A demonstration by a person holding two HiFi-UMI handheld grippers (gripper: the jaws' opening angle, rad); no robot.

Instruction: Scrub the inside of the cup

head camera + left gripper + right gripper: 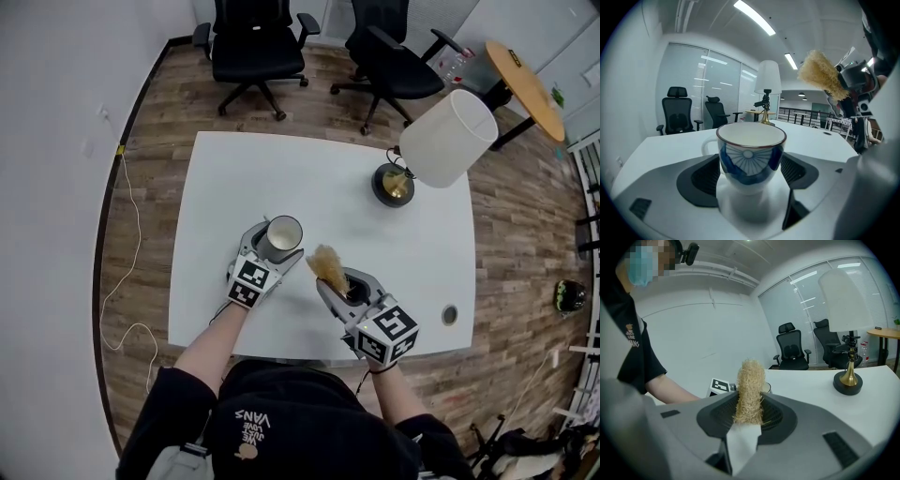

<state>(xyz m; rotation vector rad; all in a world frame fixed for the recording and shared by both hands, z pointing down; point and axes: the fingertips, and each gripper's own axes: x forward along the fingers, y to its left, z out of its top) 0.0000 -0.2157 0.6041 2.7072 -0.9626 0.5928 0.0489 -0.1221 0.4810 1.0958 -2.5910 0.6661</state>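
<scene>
Gripping the cup (751,154) with the left gripper (272,246): jaws pressed against the blue-patterned sides, mouth up, handle turned away from the camera. Held over the near part of the white table (281,178); resting on it or lifted, impossible to say. Pinching a straw-coloured scrubber (750,390) in the right gripper (339,284): jaws closed on its lower part, bristly end sticking out past the tips. Scrubber near the cup's rim but apart from it, nothing inside the cup yet. Lamp (441,141) well apart at the far right, no obstacle.

Judged step: bringing the scrubber to the cup mouth.

To do it well:
- Line the bristly end up with the centre of the opening before lowering; avoid catching the rim.
- Tip the cup mouth slightly toward the right gripper for a straighter entry.
- Hold the left grip firm but not harder; glazed wall probably slippery, likely to twist under sideways scrubbing.
- Press against the inner wall and sweep round, then down to the bottom.
- Watch for the soft bristles bending or the scrubber sliding back between the jaws.
</scene>
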